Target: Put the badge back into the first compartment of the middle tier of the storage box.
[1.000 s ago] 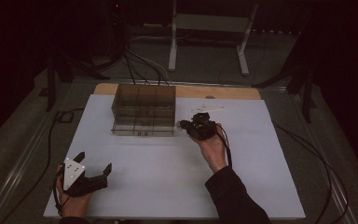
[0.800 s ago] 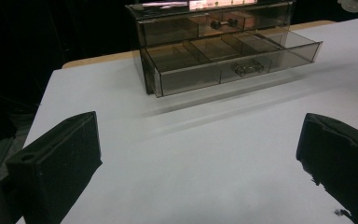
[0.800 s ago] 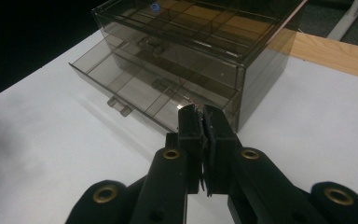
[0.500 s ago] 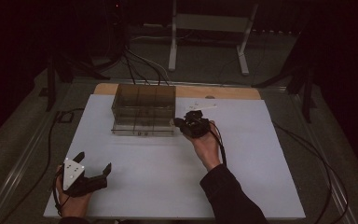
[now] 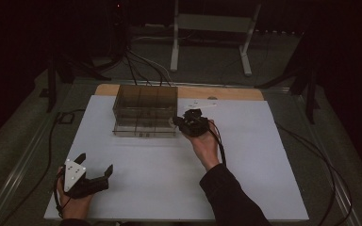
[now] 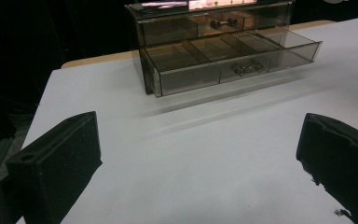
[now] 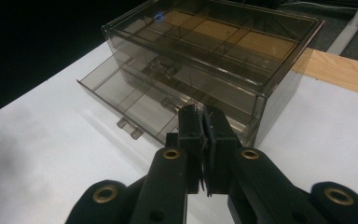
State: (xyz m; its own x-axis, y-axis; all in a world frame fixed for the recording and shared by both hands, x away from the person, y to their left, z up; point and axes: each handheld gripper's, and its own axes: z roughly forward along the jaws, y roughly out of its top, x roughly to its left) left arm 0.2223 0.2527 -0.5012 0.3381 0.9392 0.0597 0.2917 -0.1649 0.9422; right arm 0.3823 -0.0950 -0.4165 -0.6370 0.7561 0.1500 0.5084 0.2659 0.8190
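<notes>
Right gripper [image 7: 204, 140] jaws pressed together with nothing visible between them, hovering just beside the right corner of the smoky clear plastic drawer box [image 5: 145, 109], its bottom drawer [image 6: 233, 63] pulled out. Left gripper [image 5: 94, 175] jaws spread wide, resting near the white table [image 5: 245, 155] edge.

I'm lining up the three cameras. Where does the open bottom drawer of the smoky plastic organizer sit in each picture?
High view: the open bottom drawer juts toward the person at centre, left of the right gripper.
Left gripper view: upper middle to right.
Right gripper view: left of centre, beyond the shut fingers.
Shared landmark: the organizer box, on the white tabletop.
</notes>
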